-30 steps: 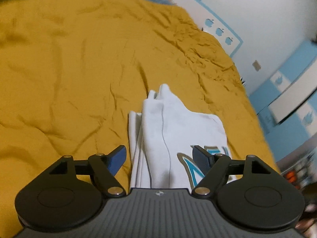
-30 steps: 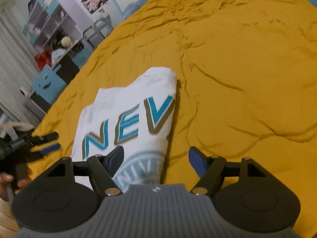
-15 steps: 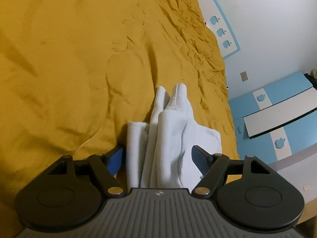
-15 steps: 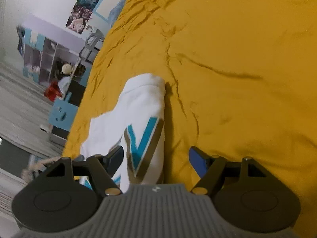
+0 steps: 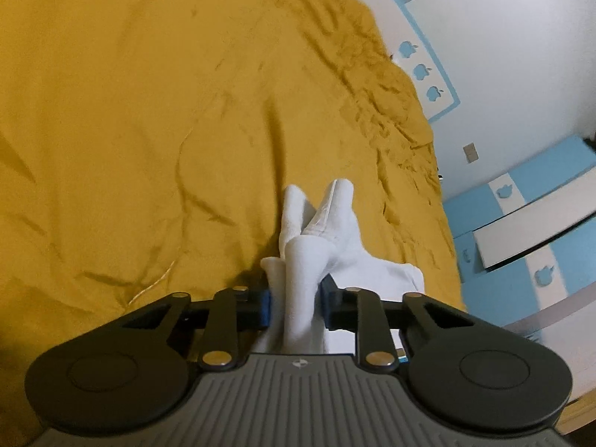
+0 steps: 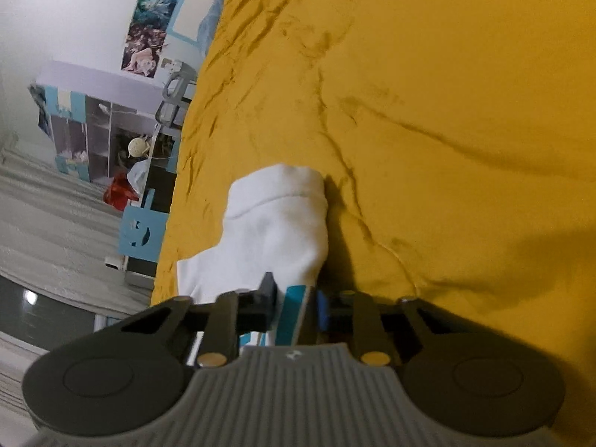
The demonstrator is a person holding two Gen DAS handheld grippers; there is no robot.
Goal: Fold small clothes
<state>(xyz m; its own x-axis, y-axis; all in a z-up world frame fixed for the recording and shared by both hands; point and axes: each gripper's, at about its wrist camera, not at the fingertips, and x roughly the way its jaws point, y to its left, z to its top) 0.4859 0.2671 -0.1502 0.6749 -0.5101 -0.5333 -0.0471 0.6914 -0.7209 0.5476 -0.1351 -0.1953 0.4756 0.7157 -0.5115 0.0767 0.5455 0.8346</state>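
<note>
1. Spread across both views: wrinkled mustard bedspread (image 5: 149, 130) on a bed.
2. Lying on it near the bed's edge: white T-shirt (image 5: 327, 231), bunched into folds, teal lettering showing at the right wrist view (image 6: 294, 298).
3. Clamped on one bunched end: left hand-held gripper (image 5: 296, 303), jaws just closed, cloth rising ahead.
4. Pinching the printed edge: right hand-held gripper (image 6: 296, 303), likewise just closed.
</note>
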